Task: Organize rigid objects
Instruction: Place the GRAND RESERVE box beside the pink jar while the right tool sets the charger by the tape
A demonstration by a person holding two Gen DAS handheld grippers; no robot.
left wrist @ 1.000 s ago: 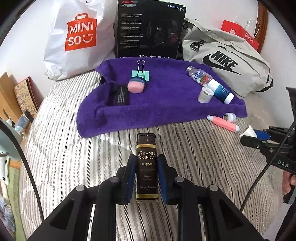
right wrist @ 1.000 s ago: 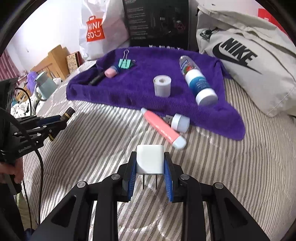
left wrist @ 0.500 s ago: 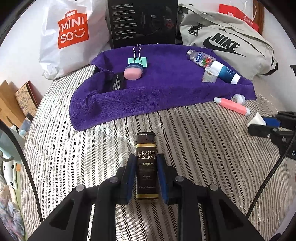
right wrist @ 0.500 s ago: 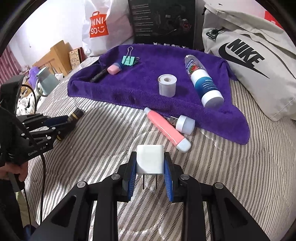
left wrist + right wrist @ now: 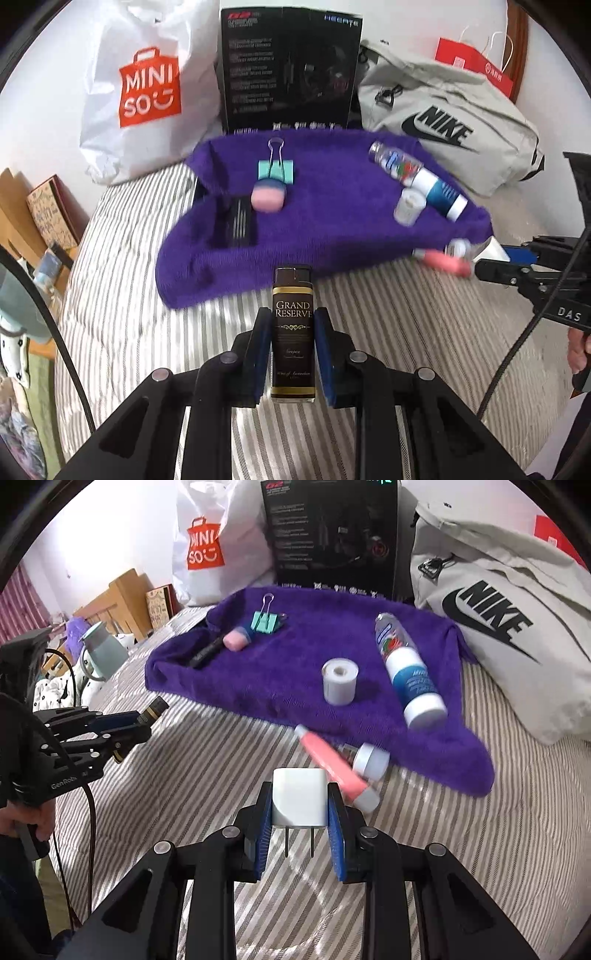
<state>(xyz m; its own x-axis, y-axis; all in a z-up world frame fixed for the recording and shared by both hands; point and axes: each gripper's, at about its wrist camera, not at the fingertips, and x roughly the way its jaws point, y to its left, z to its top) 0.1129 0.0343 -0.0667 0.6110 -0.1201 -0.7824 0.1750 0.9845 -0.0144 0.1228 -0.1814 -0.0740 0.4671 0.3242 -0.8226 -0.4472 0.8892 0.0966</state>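
Left wrist view: my left gripper [image 5: 292,345] clamps the small bottle [image 5: 293,332], my right gripper [image 5: 299,821] the white charger [image 5: 298,798], both carried above the bed's striped cover toward the purple towel's [image 5: 295,657] near edge.

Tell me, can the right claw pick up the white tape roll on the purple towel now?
Probably not yet. The right claw is shut on a white plug adapter, so it has no free grip. The path to the tape roll on the purple towel looks open otherwise.
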